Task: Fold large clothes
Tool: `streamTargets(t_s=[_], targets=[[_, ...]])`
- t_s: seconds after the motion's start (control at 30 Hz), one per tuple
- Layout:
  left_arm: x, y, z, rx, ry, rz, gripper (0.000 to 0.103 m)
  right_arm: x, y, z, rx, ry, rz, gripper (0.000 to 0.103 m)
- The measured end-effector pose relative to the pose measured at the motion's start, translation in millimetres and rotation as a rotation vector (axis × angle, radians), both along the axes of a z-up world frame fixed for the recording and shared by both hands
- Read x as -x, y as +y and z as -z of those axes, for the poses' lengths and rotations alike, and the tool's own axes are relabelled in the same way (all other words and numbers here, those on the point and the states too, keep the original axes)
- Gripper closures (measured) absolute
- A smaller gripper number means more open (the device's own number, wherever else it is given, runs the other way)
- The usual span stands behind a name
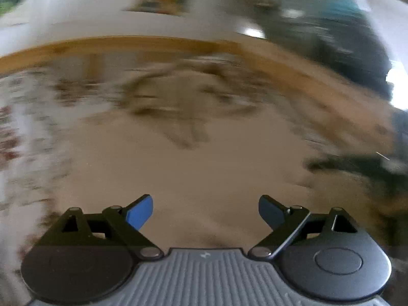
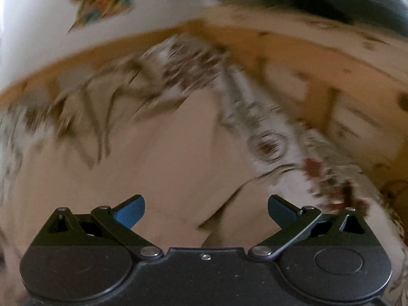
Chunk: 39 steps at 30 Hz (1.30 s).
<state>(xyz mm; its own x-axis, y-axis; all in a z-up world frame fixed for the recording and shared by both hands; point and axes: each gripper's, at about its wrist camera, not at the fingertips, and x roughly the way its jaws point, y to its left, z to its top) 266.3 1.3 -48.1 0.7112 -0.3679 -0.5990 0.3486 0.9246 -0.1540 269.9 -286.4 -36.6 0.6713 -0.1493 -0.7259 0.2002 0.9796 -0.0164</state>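
Note:
Both views are motion-blurred. A large beige garment [image 1: 199, 153] lies spread in the left wrist view, with wrinkles toward its far part. My left gripper [image 1: 205, 214] is open and empty just above it. In the right wrist view the same beige garment [image 2: 165, 158] shows folds, and a white patterned strip with dark red marks [image 2: 267, 137] runs diagonally across it to the right. My right gripper [image 2: 205, 211] is open and empty over the cloth, with a fold edge between its fingers.
A white cloth with brownish-red print [image 1: 23, 132] lies at the left. An orange-brown wooden frame [image 1: 127, 44] curves behind the garment; it also shows in the right wrist view [image 2: 293, 48]. A dark bluish-black mass [image 1: 331, 40] sits at the back right. A colourful picture [image 2: 99, 0] hangs on a white wall.

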Motion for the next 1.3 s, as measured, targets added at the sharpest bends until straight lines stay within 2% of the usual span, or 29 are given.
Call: streamTargets(t_s=[0.1, 0.23, 0.37, 0.47, 0.6, 0.7, 0.73, 0.83, 0.93, 1.0, 1.07, 1.17, 1.23, 1.3], targets=[[-24.2, 27.6, 18.4, -0.053, 0.004, -0.212, 0.009, -5.1, 24.6, 13.0, 0.093, 0.069, -0.114, 0.001], [-63.1, 55.5, 49.8, -0.115, 0.116, -0.399, 0.011, -8.1, 50.1, 33.2, 0.267, 0.149, -0.213, 0.001], [-82.8, 80.3, 76.6, -0.127, 0.206, -0.493, 0.012, -12.5, 60.4, 55.8, 0.385, 0.24, -0.251, 0.001], [-86.4, 91.4, 89.6, -0.113, 0.237, -0.507, 0.012, -15.6, 59.1, 60.7, 0.392, 0.261, -0.252, 0.001], [-80.7, 95.4, 80.5, -0.073, 0.239, -0.545, 0.012, -12.7, 57.3, 31.2, 0.302, 0.173, -0.245, 0.001], [-70.1, 93.6, 66.3, -0.016, 0.187, -0.596, 0.003, -11.0, 57.8, 1.4, 0.252, 0.025, -0.245, 0.001], [-68.7, 91.7, 60.9, 0.027, 0.155, -0.592, 0.002, -13.1, 55.1, -6.8, 0.229, -0.024, -0.242, 0.001], [-89.3, 83.5, 46.1, 0.108, 0.101, -0.493, 0.002, -31.7, 38.8, -31.8, 0.156, -0.18, -0.273, 0.001], [-127.8, 79.7, 28.6, 0.177, 0.046, -0.417, 0.001, -52.6, 11.5, -44.5, 0.086, -0.309, -0.198, 0.001], [-169.8, 76.8, 16.9, 0.239, 0.034, -0.392, 0.001, -67.8, -10.7, -45.4, -0.014, -0.334, -0.136, 0.001], [-209.9, 72.0, 9.2, 0.26, 0.052, -0.38, 0.001, -82.5, -30.0, -43.5, -0.104, -0.364, -0.074, 0.003], [-257.6, 66.9, -0.6, 0.289, 0.028, -0.361, 0.001, -114.9, -55.8, -37.5, -0.248, -0.389, 0.021, 0.008], [-289.8, 66.3, -4.8, 0.3, 0.046, -0.326, 0.001, -149.6, -68.4, -36.4, -0.329, -0.38, 0.042, 0.021], [-319.0, 63.3, -8.3, 0.284, 0.086, -0.301, 0.003, -190.0, -73.3, -40.5, -0.336, -0.377, 0.002, 0.025]])
